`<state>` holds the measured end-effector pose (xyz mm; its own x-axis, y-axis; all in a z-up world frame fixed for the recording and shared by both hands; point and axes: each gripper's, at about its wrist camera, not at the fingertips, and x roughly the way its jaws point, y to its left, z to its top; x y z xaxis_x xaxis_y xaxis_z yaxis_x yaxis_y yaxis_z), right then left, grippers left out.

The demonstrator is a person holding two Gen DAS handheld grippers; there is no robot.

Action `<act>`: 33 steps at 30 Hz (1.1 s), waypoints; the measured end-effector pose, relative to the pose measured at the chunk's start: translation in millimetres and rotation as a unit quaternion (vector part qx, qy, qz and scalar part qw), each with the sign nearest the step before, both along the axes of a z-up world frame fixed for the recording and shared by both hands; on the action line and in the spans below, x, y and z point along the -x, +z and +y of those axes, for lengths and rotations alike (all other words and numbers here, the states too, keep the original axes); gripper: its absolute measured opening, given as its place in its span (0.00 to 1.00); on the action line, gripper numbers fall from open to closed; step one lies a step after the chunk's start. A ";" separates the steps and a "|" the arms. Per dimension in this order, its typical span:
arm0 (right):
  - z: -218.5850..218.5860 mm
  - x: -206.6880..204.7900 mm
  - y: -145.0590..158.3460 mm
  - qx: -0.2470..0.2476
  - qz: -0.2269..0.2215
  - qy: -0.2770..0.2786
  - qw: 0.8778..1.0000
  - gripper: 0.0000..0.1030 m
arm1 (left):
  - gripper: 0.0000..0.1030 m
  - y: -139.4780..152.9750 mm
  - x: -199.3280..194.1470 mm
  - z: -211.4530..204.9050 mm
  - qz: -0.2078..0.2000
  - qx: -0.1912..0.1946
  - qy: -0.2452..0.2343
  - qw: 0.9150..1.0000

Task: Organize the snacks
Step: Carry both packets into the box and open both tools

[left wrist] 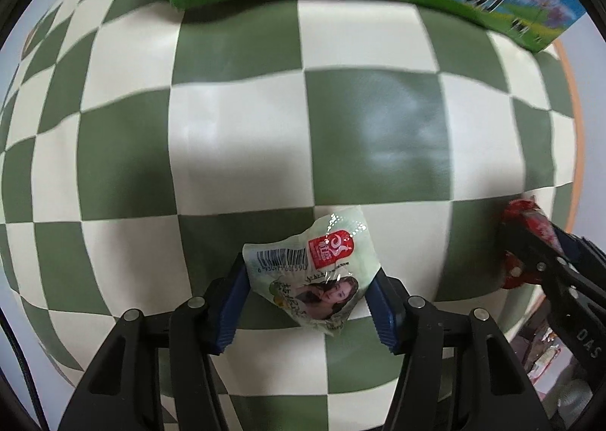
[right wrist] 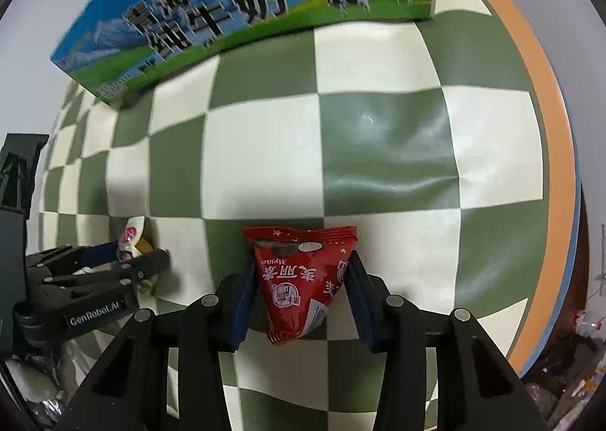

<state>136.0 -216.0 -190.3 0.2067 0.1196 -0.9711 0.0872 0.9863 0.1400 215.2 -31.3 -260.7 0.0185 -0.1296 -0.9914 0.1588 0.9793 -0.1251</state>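
Left wrist view alone showed the barcode and woman's portrait on the green packet [left wrist: 317,267]; right wrist view alone showed the cows and flowers on the milk box [right wrist: 242,7] and the orange table rim [right wrist: 545,97] at frame right. Left gripper [left wrist: 308,302] sat bottom centre, jaws closed part-way, blue pads [left wrist: 230,308] pressing both sides of the green packet. Right gripper [right wrist: 301,298] likewise clamped the red packet [right wrist: 299,279], which narrowed toward the camera. Each view caught the other gripper at its lower edge with its packet. Both packets were over the checkered cloth [left wrist: 235,150]; whether they touched it, I could not tell. Box stood across frame top.
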 end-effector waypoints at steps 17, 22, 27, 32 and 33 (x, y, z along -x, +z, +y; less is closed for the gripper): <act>-19.1 -69.9 136.5 -0.071 -0.146 0.003 0.987 0.45 | 0.54 183.2 -71.0 -29.5 -0.133 0.106 -0.013 0.985; -10.9 -122.4 163.6 -0.068 -0.182 0.010 0.981 0.45 | 0.54 204.9 -120.2 -32.0 -0.149 0.102 0.001 0.984; -14.8 -180.5 159.4 -0.058 -0.165 0.015 0.984 0.45 | 0.55 179.2 -184.1 -34.4 -0.101 0.088 0.019 0.991; -27.4 -224.2 122.9 -0.045 -0.079 0.003 0.996 0.69 | 0.57 128.8 -217.7 -27.9 -0.027 0.066 0.048 0.996; -29.4 -228.4 116.5 -0.041 -0.068 0.002 0.997 0.75 | 0.59 122.8 -220.1 -27.5 -0.020 0.056 0.050 0.997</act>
<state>364.4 -245.5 -73.8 0.3347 0.1991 -0.9211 0.0580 0.9712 0.2310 435.3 -58.8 -137.9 0.0751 -0.2349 -0.9691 0.0687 0.9708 -0.2300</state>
